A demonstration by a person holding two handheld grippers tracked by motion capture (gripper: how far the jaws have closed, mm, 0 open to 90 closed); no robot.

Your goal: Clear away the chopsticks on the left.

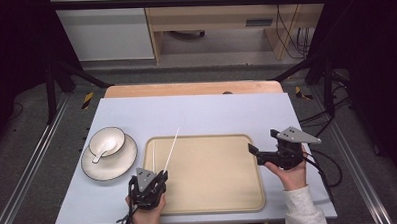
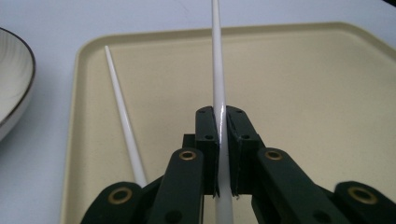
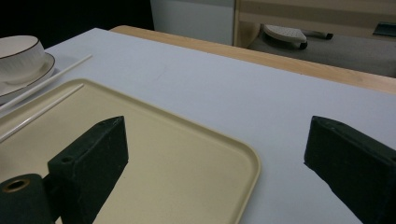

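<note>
Overhead, the left gripper (image 1: 161,176) clamps a thin white plastic chopstick (image 1: 171,149) slanting above the beige rectangular tray (image 1: 249,190). Its own view shows the pads pinching it beside a second white chopstick (image 2: 122,113) lying in the tray. The right gripper (image 3: 215,154) gapes wide, empty, over the tray's corner.

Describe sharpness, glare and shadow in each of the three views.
High view: even overhead light on the table, dark surroundings, faint shadows, slightly soft throughout. Left gripper view: the held chopstick carries a bright glare streak at the left claw; the tray's far rim blurs. Right gripper view: the right claw looms large and soft, the bowl reasonably sharp.
</note>
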